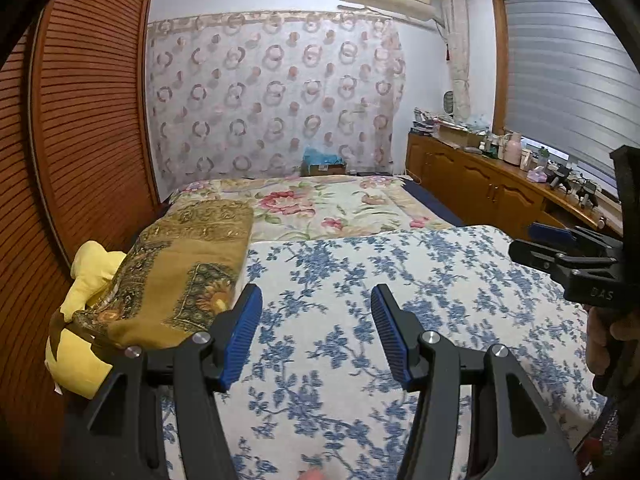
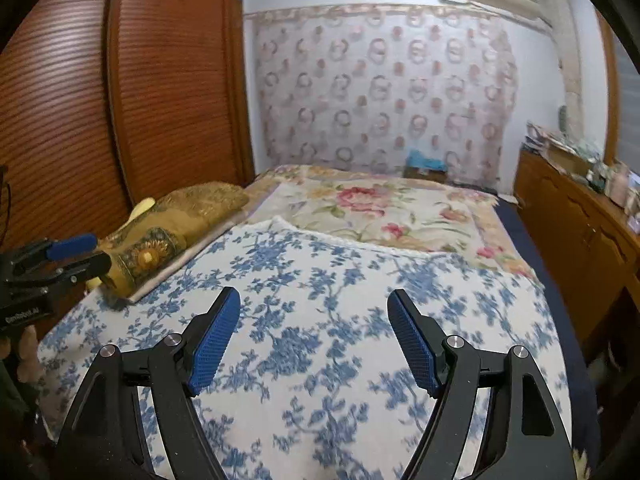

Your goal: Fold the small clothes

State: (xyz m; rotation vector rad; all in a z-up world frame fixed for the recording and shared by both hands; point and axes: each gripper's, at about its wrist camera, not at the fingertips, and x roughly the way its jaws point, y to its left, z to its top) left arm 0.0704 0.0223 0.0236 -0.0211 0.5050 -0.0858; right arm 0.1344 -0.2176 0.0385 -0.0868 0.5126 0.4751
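Left wrist view showed both the left hand-held gripper (image 1: 316,322) and right hand-held gripper (image 1: 538,246) spread and empty above the blue-flowered bedspread (image 1: 460,280), no small garment visible.

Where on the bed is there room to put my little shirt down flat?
The blue-flowered blanket is bare ahead of both tools, from the folded gold cloth on its left across to its right edge. Beyond it, the pink-flowered quilt is bare too. It is crowded along the left, where the gold cloth lies beside a yellow bundle.
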